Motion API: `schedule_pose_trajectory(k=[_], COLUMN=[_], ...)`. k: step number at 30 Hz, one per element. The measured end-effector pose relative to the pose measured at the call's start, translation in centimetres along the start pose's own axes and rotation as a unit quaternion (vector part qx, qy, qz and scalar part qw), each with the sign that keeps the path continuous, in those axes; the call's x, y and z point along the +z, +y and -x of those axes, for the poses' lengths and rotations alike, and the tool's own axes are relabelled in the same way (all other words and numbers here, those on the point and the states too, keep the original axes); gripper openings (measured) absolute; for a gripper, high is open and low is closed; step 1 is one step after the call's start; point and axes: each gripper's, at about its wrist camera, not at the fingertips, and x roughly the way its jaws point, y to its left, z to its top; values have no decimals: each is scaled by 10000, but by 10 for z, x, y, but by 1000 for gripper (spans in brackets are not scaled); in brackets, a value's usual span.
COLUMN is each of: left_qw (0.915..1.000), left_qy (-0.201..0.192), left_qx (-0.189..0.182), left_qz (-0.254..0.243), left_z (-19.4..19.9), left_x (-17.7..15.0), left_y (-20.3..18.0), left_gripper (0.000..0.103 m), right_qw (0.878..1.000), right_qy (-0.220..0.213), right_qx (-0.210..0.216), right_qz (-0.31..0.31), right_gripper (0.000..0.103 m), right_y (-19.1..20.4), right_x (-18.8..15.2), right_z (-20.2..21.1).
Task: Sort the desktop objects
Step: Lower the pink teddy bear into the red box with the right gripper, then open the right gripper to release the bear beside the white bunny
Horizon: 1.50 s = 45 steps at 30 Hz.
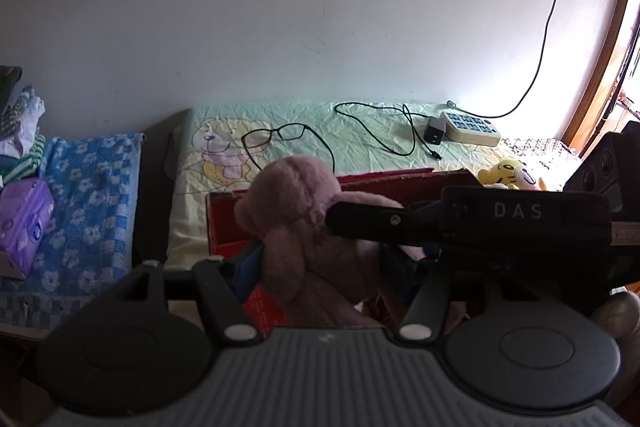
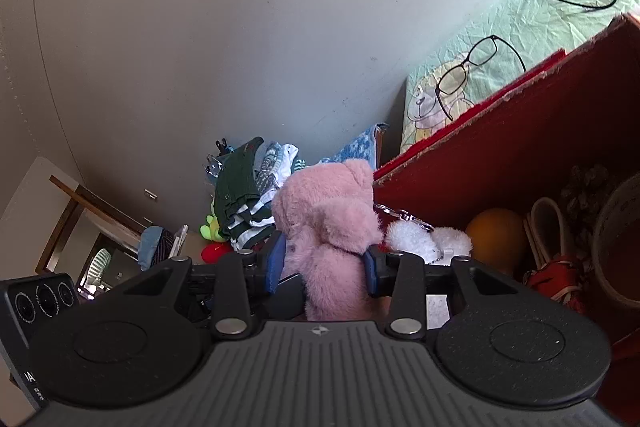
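Left wrist view shows you that your left gripper (image 1: 320, 263) and your right gripper (image 2: 325, 259) both clamp the pink plush toy (image 1: 304, 227) between their blue pads, holding it over the open red box (image 2: 520, 147) on the bed.

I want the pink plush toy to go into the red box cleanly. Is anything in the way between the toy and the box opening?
Nothing visible blocks it. The pink plush toy, held by both hand-held grippers, is right at the red box edge. Inside, a white fluffy toy and an orange ball lie on the bottom.
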Motion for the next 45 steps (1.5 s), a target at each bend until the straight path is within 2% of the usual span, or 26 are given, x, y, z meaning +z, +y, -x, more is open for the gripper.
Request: schedule_pose_trajectory(k=[4, 6, 13, 16, 23, 25, 26, 30, 35, 39, 42, 45], left_qw=[9999, 9997, 9989, 9990, 9986, 9985, 9983, 9979, 9970, 9931, 9945, 9933], left_qy=[89, 174, 377, 372, 375, 374, 371, 403, 420, 326, 359, 480], left_qx=[52, 120, 55, 136, 375, 404, 428, 488, 619, 995, 893, 980], left_qz=[107, 86, 257, 229, -12, -64, -100, -140, -198, -531, -413, -375], left_z=[-11, -17, -31, -31, -26, -23, -21, -20, -19, -15, -16, -24], left_x=[-1, -2, -9, -11, -13, -14, -15, -16, -13, -11, -11, -14], left_y=[12, 16, 27, 27, 17, 15, 13, 10, 7, 1, 6, 6], left_gripper=[61, 56, 58, 62, 61, 62, 62, 64, 64, 67, 69, 69], right_qw=[9999, 9995, 9979, 9978, 9970, 9955, 9946, 9938, 9940, 9934, 9928, 9929], right_qy=[78, 136, 362, 433, 493, 509, 510, 551, 788, 931, 978, 991], right_qx=[-133, -293, -529, -509, -498, -599, -661, -816, -666, -634, -669, -642], right_qz=[-42, -24, 8, -6, 323, 522, 609, 515, 355, 233, 174, 151], right_gripper=[41, 41, 41, 41, 41, 34, 26, 15, 12, 14, 14, 15], right_y=[-2, -1, -9, -13, -10, -7, -6, -10, -7, -7, -10, -12], right_x=[0, 0, -2, -1, 4, 4, 4, 3, -2, -8, -8, -7], right_z=[-14, -20, -30, -29, -4, 3, 5, 7, -6, -16, -18, -17])
